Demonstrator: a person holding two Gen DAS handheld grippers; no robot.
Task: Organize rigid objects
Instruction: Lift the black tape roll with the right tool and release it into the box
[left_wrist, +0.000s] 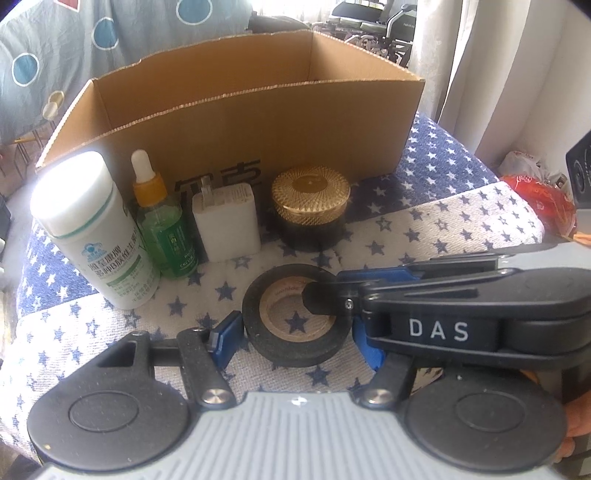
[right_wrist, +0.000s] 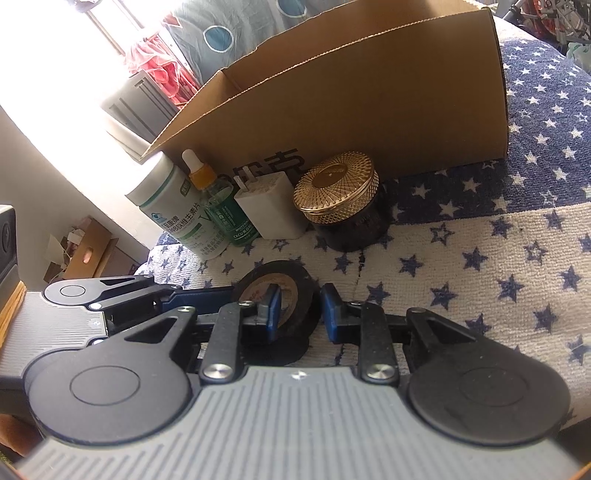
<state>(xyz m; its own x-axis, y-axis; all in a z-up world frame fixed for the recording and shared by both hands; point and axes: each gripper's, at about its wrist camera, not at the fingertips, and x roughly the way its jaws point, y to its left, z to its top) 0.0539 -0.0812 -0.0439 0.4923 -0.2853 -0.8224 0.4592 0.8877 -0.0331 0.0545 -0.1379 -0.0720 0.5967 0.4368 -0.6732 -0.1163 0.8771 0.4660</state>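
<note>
Step in hand: picking up black tape roll, flat on star-print cloth before cardboard box. Right tool pinching roll wall, one pad in core. Left tool spread, straddling roll; contact unclear. Next: lift over box wall, drop in. Box interior hidden. White bottle, green dropper bottle, charger, gold-lid jar lined up outside box.
</note>
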